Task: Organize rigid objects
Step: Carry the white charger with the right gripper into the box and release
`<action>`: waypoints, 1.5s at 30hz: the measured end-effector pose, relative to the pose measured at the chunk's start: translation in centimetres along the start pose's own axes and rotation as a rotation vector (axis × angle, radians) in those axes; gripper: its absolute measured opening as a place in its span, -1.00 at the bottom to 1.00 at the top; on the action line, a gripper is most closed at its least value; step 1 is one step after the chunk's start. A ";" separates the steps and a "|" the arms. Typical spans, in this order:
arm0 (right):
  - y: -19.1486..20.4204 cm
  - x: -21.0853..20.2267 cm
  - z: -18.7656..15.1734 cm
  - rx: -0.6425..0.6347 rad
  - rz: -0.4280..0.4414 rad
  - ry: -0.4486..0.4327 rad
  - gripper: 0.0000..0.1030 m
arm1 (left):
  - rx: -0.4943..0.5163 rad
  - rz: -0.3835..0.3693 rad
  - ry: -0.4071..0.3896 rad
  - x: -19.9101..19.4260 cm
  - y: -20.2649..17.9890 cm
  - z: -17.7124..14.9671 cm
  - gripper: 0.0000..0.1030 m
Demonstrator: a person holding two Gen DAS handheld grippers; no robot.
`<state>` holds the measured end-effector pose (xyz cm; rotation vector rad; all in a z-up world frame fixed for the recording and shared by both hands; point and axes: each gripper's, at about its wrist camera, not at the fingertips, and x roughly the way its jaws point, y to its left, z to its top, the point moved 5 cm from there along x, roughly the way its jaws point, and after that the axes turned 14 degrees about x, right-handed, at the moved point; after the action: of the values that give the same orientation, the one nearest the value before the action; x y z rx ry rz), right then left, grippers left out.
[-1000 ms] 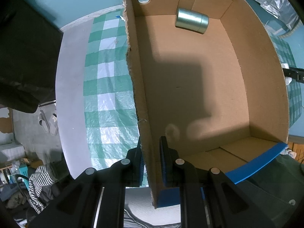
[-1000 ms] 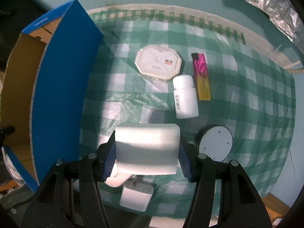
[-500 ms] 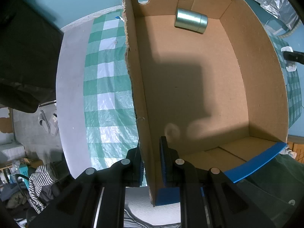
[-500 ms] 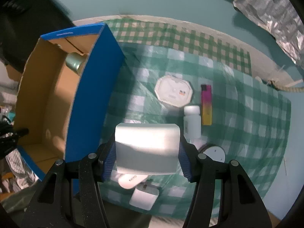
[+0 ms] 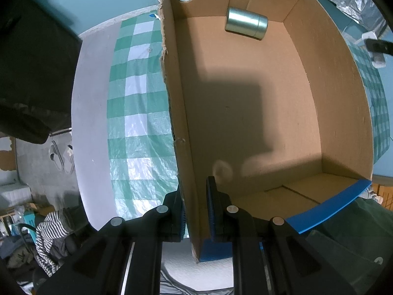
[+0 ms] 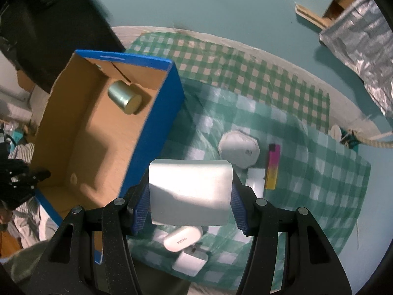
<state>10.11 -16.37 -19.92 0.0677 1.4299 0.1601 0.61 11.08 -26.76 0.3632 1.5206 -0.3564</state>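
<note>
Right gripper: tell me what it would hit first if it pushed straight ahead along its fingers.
The right gripper, shut on a white rectangular block, points down at the green checked tablecloth, near the blue wall of the cardboard box. Probably cloth first; depth is unclear.

The white block (image 6: 190, 191) held in the right gripper (image 6: 190, 196) hides the lower part of the white bottle (image 6: 255, 180) and part of the white case (image 6: 183, 238) beneath it. The print on the case is too small to read surely, and so is the label on the octagonal white box (image 6: 239, 148). In the left wrist view the cardboard box (image 5: 270, 113) wall covers the table beyond, and the right gripper (image 5: 378, 46) appears only as a blurred dark sliver at the picture's edge.
</note>
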 end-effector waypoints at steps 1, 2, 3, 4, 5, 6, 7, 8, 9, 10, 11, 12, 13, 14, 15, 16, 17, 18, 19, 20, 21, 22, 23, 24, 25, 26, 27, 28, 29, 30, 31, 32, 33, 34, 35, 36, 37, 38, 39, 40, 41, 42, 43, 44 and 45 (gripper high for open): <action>0.3 -0.1 0.2 -0.009 0.000 -0.002 0.12 | 0.000 0.000 0.000 0.0 0.0 0.0 -0.72; 0.5 -0.2 0.3 -0.015 0.001 -0.005 0.12 | -0.001 0.000 0.000 0.0 0.1 0.0 -0.72; 0.9 -0.3 0.6 -0.023 0.003 -0.008 0.12 | -0.001 0.000 0.000 0.0 0.0 0.0 -0.72; 1.2 -0.4 0.8 -0.031 0.004 -0.008 0.12 | -0.001 0.000 -0.001 0.0 0.1 0.0 -0.72; 1.5 -0.4 1.0 -0.037 0.006 -0.010 0.12 | -0.001 0.000 -0.001 0.0 0.1 0.0 -0.72; 1.8 -0.5 1.2 -0.042 0.008 -0.012 0.12 | -0.002 0.000 -0.003 0.0 0.2 0.0 -0.72; 2.1 -0.5 1.5 -0.050 0.011 -0.012 0.12 | -0.001 -0.001 -0.004 -0.1 0.2 -0.1 -0.72; 2.5 -0.5 1.7 -0.058 0.014 -0.012 0.12 | 0.000 0.001 -0.004 -0.1 0.2 -0.1 -0.72; 2.9 -0.5 2.0 -0.065 0.016 -0.014 0.12 | 0.000 0.002 -0.004 0.0 0.2 -0.2 -0.72; 3.2 -0.5 2.2 -0.070 0.016 -0.014 0.12 | 0.000 0.002 -0.004 0.0 0.2 -0.2 -0.72; 3.5 -0.4 2.5 -0.078 0.014 -0.014 0.12 | 0.001 0.003 -0.004 0.0 0.2 -0.2 -0.72; 3.8 -0.3 2.7 -0.084 0.014 -0.013 0.12 | 0.001 0.004 -0.005 0.0 0.1 -0.2 -0.72; 4.1 -0.2 2.9 -0.090 0.013 -0.012 0.12 | 0.001 0.005 -0.006 0.0 0.1 -0.2 -0.72; 4.4 0.0 3.1 -0.097 0.014 -0.011 0.12 | 0.000 0.005 -0.007 0.0 0.1 -0.3 -0.72; 4.6 0.1 3.2 -0.102 0.016 -0.009 0.12 | -0.001 0.004 -0.008 0.0 0.1 -0.3 -0.72; 5.0 0.2 3.5 -0.109 0.019 -0.007 0.12 | -0.002 0.004 -0.008 0.0 0.1 -0.3 -0.72; 5.2 0.3 3.6 -0.113 0.021 -0.008 0.12 | -0.003 0.004 -0.009 0.0 0.1 -0.3 -0.72; 5.5 0.4 3.7 -0.119 0.023 -0.007 0.12 | -0.004 0.003 -0.010 0.0 0.1 -0.3 -0.72; 5.8 0.5 3.9 -0.126 0.023 -0.006 0.12 | -0.004 0.002 -0.009 0.0 0.2 -0.3 -0.72; 6.1 0.6 4.0 -0.133 0.021 -0.004 0.12 | -0.005 0.002 -0.009 0.0 0.2 -0.3 -0.72; 6.4 0.8 4.2 -0.140 0.018 -0.003 0.12 | -0.005 0.002 -0.009 0.0 0.2 -0.3 -0.72; 6.8 1.0 4.4 -0.148 0.016 -0.001 0.12 | -0.004 0.001 -0.009 0.0 0.2 -0.3 -0.72; 7.1 1.2 4.6 -0.155 0.017 0.003 0.12 | -0.004 0.000 -0.008 0.0 0.3 -0.4 -0.72; 7.3 1.4 4.8 -0.162 0.018 0.005 0.12 | -0.004 0.000 -0.007 0.0 0.3 -0.4 -0.72; 7.7 1.7 5.0 -0.168 0.020 0.008 0.12 | -0.003 0.000 -0.005 0.0 0.3 -0.4 -0.72; 7.9 1.8 5.1 -0.172 0.021 0.010 0.12 | -0.003 0.000 -0.005 0.1 0.3 -0.4 -0.72; 8.1 2.0 5.2 -0.178 0.021 0.010 0.12 | -0.004 -0.001 -0.005 0.0 0.3 -0.3 -0.72; 8.5 2.2 5.3 -0.186 0.019 0.012 0.12 | -0.006 -0.002 -0.006 0.0 0.3 -0.3 -0.72; 8.7 2.4 5.4 -0.191 0.018 0.013 0.12 | -0.007 -0.002 -0.006 0.0 0.3 -0.3 -0.72; 8.9 2.5 5.5 -0.198 0.016 0.013 0.12 | -0.006 -0.002 -0.006 0.0 0.3 -0.3 -0.72; 9.2 2.6 5.6 -0.206 0.013 0.014 0.12 | -0.006 -0.002 -0.006 0.0 0.3 -0.3 -0.72; 9.5 2.8 5.6 -0.216 0.012 0.014 0.12 | -0.006 -0.001 -0.006 0.1 0.4 -0.3 -0.72; 9.8 2.9 5.7 -0.223 0.013 0.015 0.12 | -0.006 -0.002 -0.006 0.1 0.4 -0.3 -0.72; 10.0 3.1 5.7 -0.231 0.013 0.017 0.12 | -0.005 -0.001 -0.005 0.1 0.3 -0.3 -0.72; 10.3 3.3 5.8 -0.240 0.013 0.020 0.12 | -0.005 -0.001 -0.006 0.0 0.4 -0.3 -0.72; 10.5 3.6 5.8 -0.248 0.012 0.023 0.12 | -0.005 -0.001 -0.007 0.1 0.3 -0.3 -0.72; 10.8 3.9 5.8 -0.256 0.009 0.026 0.12 | -0.004 -0.001 -0.007 0.0 0.3 -0.4 -0.72; 11.0 4.2 5.8 -0.263 0.006 0.031 0.12 | -0.005 0.000 -0.007 0.1 0.3 -0.4 -0.72; 11.2 4.5 5.7 -0.270 0.004 0.036 0.12 | -0.005 0.001 -0.006 0.1 0.3 -0.4 -0.72; 11.3 4.8 5.7 -0.279 0.003 0.039 0.12 | -0.005 0.000 -0.007 0.1 0.3 -0.4 -0.72; 11.5 5.2 5.6 -0.290 0.001 0.044 0.12 | -0.005 0.001 -0.006 0.1 0.3 -0.4 -0.72; 11.6 5.5 5.4 -0.298 -0.003 0.050 0.12 | -0.006 0.002 -0.005 0.1 0.3 -0.4 -0.72; 11.6 5.9 5.3 -0.302 -0.008 0.058 0.12 | -0.007 0.002 -0.004 0.1 0.3 -0.4 -0.72; 11.6 6.2 5.2 -0.304 -0.012 0.064 0.12 | -0.008 0.000 -0.004 0.1 0.3 -0.4 -0.72; 11.5 6.5 5.1 -0.305 -0.014 0.069 0.12 | -0.008 0.000 -0.003 0.1 0.2 -0.4 -0.72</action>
<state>15.25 -3.76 -23.95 -0.2005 1.4595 0.3698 0.36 11.48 -26.89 0.3560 1.5186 -0.3503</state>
